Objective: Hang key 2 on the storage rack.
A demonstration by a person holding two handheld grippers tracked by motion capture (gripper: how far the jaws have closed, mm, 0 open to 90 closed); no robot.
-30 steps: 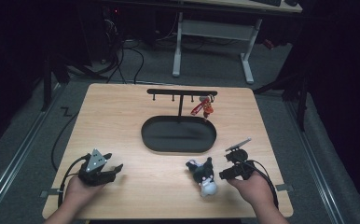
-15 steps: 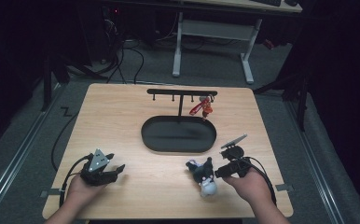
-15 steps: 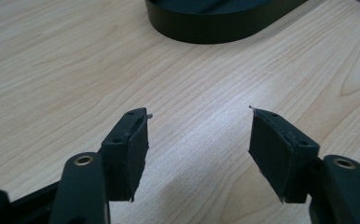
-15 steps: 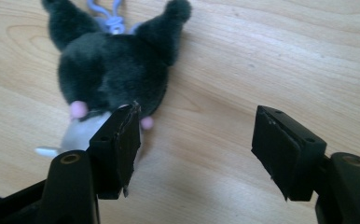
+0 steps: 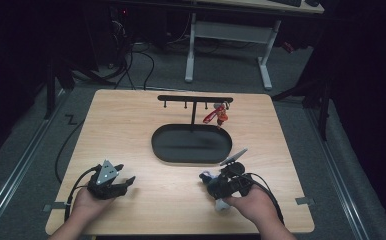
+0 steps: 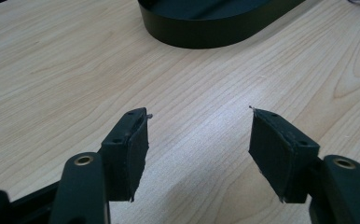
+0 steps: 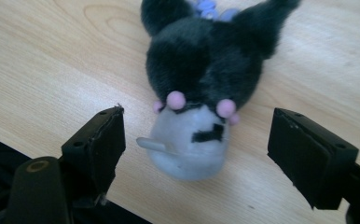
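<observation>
A small black and white plush toy [image 7: 201, 65] with pink dots and blue beads lies on the wooden table [image 5: 131, 125] near its front right. My right gripper [image 7: 197, 116] is open around its pale end; its jaws have just been opening and the pads stand apart from the toy. In the high view the toy's white end [image 5: 222, 204] pokes out beside the right gripper [image 5: 216, 189]. My left gripper [image 5: 127, 182] rests at the front left, open [image 6: 199, 112] over bare wood with nothing between its jaws.
A black oval tray [image 5: 191, 157] sits mid-table, its wall also in the left gripper view [image 6: 206, 39]. Behind it stands a black hook rack [image 5: 195, 99] with a red keychain [image 5: 216, 116] hanging at its right. The table's front edge runs close under both hands.
My right gripper has moved left onto the plush toy and its jaws have spread wider. The left hand and the toy have stayed put.
</observation>
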